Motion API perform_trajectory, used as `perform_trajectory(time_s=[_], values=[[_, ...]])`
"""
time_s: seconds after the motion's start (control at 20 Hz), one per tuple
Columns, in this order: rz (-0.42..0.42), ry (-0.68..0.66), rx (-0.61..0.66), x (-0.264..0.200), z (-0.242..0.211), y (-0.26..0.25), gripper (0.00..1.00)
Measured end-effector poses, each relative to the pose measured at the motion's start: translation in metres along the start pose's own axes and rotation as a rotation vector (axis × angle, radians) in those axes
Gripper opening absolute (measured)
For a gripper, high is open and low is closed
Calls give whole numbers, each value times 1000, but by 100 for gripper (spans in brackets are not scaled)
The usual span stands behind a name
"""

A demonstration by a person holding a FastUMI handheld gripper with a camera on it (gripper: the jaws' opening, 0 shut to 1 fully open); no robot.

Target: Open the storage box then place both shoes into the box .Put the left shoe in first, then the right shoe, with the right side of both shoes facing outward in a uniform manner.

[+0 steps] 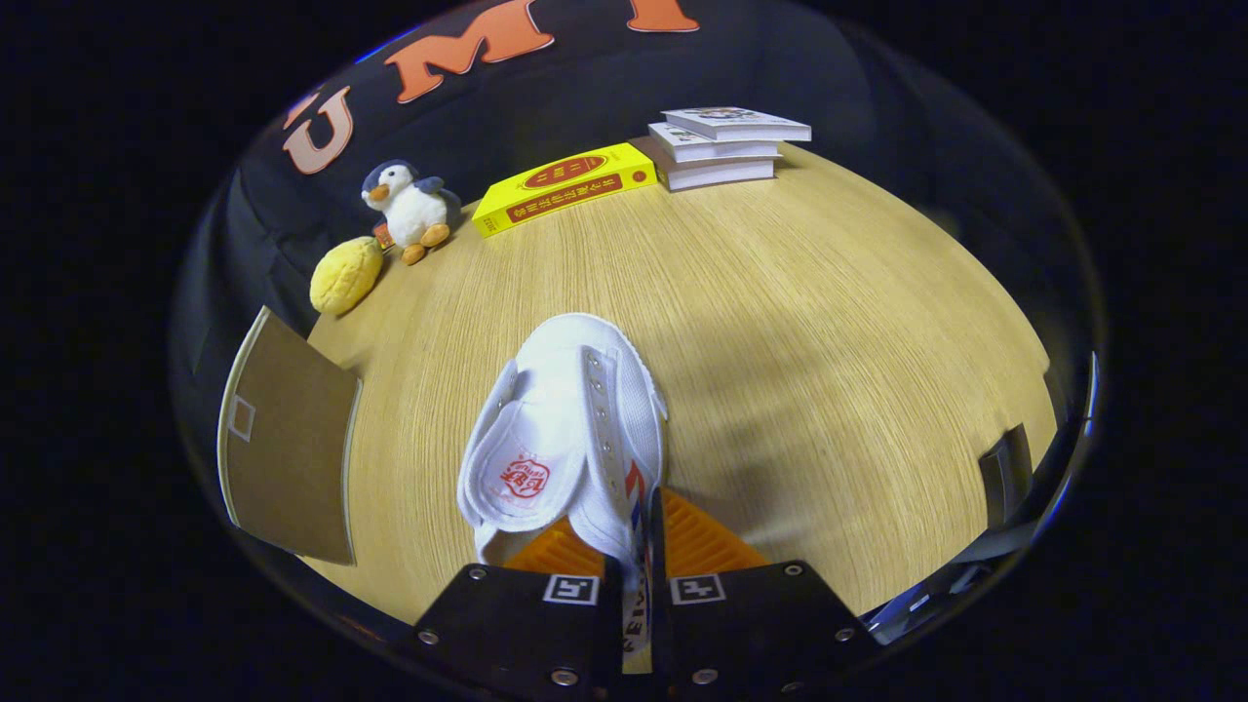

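At the bottom centre of the frame the gripper (pixel 639 546) has its two fingers drawn in close, pinching the side wall of the white shoe (pixel 570 429) near the heel; one finger sits inside the opening, the other against the outer side with the red and blue stripe. Both press on the canvas, so the hold looks firm but narrow. The shoe points away from the fingers, toe toward the middle of the wooden table (pixel 780 322); whether its sole touches the table or hangs just above it, I can't make out.

A brown cardboard panel (pixel 288 439) stands at the lower left, well to the side of the shoe. I take it for the storage box's lid or flap, though the box's inside is hidden from here.

To do this step well, I'd say carry the shoe level, since a grip on one wall lets the toe droop or swing. Turn toward the cardboard slowly, keep the striped side facing the way the task wants, and lower it in heel and toe together before letting go.

Farther off, at the upper left, lie a yellow plush (pixel 345 276) and a penguin toy (pixel 409 208); along the top, a yellow book (pixel 565 187) and a stack of books (pixel 726 146).
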State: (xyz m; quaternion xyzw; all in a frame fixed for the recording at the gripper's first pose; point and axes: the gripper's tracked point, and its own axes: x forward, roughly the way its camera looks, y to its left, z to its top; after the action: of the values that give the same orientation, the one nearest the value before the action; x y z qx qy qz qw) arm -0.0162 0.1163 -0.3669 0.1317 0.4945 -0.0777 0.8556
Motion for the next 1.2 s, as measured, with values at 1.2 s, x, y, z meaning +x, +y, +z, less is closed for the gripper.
perform_trajectory(time_s=[1.2], values=[[151, -51, -74, -119, 87, 213, 2]])
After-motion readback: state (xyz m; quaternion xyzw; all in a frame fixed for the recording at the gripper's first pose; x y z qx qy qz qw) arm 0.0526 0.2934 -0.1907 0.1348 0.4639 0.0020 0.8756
